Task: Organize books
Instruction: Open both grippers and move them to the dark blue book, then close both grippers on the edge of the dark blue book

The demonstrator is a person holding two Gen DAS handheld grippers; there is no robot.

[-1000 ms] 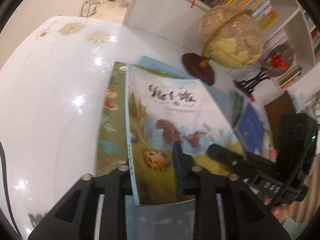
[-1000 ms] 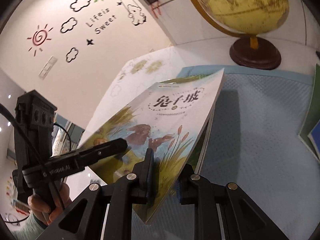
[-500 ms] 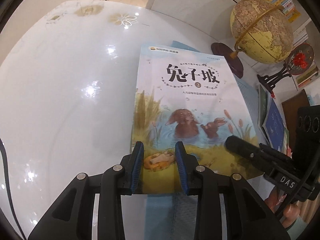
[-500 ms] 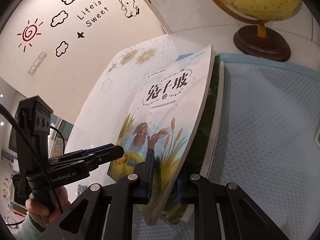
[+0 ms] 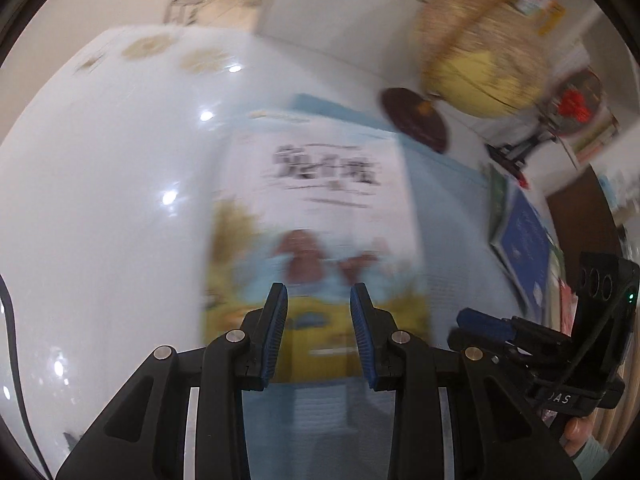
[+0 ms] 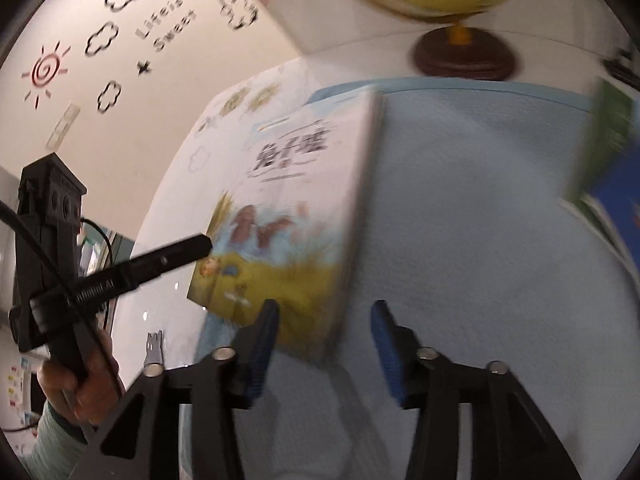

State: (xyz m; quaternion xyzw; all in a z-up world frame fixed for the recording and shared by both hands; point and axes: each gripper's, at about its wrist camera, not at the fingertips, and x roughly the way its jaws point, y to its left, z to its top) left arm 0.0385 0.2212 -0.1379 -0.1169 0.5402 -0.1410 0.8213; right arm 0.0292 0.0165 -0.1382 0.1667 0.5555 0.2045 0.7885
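Left wrist view: I count one picture book (image 5: pixel 316 216) lying flat on the blue mat (image 5: pixel 452 240), title end pointing toward the globe (image 5: pixel 480 60), long axis running straight away from me. Two more books (image 5: pixel 520 236) lie right of it, below the globe. My left gripper (image 5: pixel 319 332) tilts steeply down over the book's near edge, its jaws slightly apart and clamping nothing.

Right wrist view: one picture book (image 6: pixel 288 216), one globe base (image 6: pixel 464 56). My right gripper (image 6: pixel 324 344) points down at the mat, its jaws opening, the book's near corner between them, untouched. The left hand (image 6: pixel 80 380) grips its handle, far left of the book.
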